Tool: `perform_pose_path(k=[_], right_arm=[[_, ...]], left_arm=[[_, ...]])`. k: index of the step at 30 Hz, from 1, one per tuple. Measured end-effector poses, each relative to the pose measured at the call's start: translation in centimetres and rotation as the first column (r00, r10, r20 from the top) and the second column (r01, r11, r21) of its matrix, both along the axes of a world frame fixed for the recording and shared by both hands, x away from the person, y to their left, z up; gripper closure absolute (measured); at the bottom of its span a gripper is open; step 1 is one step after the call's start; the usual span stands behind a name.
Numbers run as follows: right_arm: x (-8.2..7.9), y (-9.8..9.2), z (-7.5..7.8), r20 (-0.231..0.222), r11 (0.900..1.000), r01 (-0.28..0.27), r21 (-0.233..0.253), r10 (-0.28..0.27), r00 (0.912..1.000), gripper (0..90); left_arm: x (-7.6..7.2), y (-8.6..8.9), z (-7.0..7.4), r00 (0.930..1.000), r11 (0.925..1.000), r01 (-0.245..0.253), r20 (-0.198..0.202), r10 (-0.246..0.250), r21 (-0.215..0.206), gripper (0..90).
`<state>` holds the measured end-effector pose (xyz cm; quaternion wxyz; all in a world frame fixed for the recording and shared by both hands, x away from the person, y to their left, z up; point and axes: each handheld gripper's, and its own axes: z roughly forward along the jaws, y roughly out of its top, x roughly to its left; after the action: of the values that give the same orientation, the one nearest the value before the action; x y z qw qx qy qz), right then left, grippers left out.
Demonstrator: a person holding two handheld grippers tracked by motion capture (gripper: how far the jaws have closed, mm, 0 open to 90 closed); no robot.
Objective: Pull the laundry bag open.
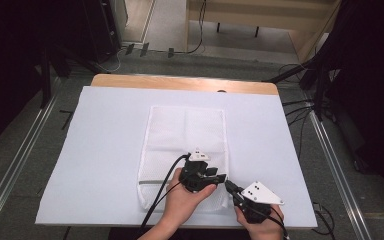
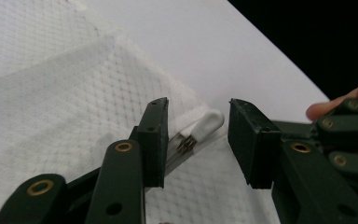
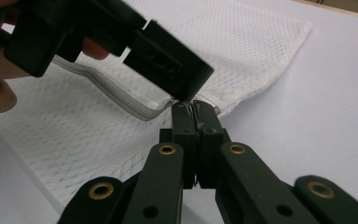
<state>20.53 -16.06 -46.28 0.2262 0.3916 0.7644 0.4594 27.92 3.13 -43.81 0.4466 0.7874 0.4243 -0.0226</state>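
A white mesh bag (image 1: 186,131) lies flat on the white sheet, its zipper (image 1: 152,181) running across the near end. My left gripper (image 1: 222,177) hovers over the bag's near right corner. Its jaws stand open on either side of the white zipper pull (image 2: 208,123), not touching it. My right gripper (image 1: 229,184) comes in from the near right. In the right gripper view the right gripper (image 3: 194,105) is shut, pinching the bag's edge (image 3: 223,105) at the zipper's end, right under the left gripper (image 3: 168,60).
The white sheet (image 1: 105,145) covers most of the wooden table (image 1: 180,82). Its near edge runs just under both hands. Cables trail from both grippers toward the near edge. Dark stands and floor cables flank the table.
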Motion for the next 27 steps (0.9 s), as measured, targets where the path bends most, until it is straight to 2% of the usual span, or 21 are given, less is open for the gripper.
perform_pose_path(k=[3, 11, 17, 20, 24, 27], right_arm=[[0.0, 0.0, 0.0, 0.000, 1.000, -0.003, -0.003, 0.003, 1.0000, 90.0], [0.0, -0.1, 0.0, 0.005, 1.000, -0.004, -0.004, 0.004, 1.0000, 90.0], [0.0, -0.2, 0.1, 0.009, 1.000, -0.002, 0.000, 0.002, 1.0000, 90.0], [0.0, -0.2, 0.1, 0.009, 1.000, 0.004, 0.002, -0.004, 1.0000, 90.0], [-0.1, -0.3, 0.2, 0.010, 1.000, 0.003, 0.005, -0.003, 0.9999, 90.0], [0.0, -0.3, 0.2, 0.010, 1.000, 0.002, 0.007, -0.002, 0.9999, 90.0]], left_arm=[[0.3, -0.2, 0.1, 0.9997, 0.9998, -0.001, -0.023, 0.000, -0.019, 55.7], [0.5, 0.1, 0.1, 0.9995, 1.0000, 0.009, -0.030, -0.009, 0.002, 68.0], [0.4, 0.5, 0.2, 0.9993, 0.9997, 0.023, -0.030, -0.023, 0.000, 74.1], [0.5, 0.7, 0.2, 0.9986, 0.9996, 0.028, -0.044, -0.028, -0.002, 80.3], [0.7, 1.1, 0.3, 0.9986, 0.9997, 0.021, -0.048, -0.022, -0.008, 81.5], [0.7, 1.2, 0.3, 0.9982, 0.9994, 0.034, -0.049, -0.034, -0.005, 82.3]])
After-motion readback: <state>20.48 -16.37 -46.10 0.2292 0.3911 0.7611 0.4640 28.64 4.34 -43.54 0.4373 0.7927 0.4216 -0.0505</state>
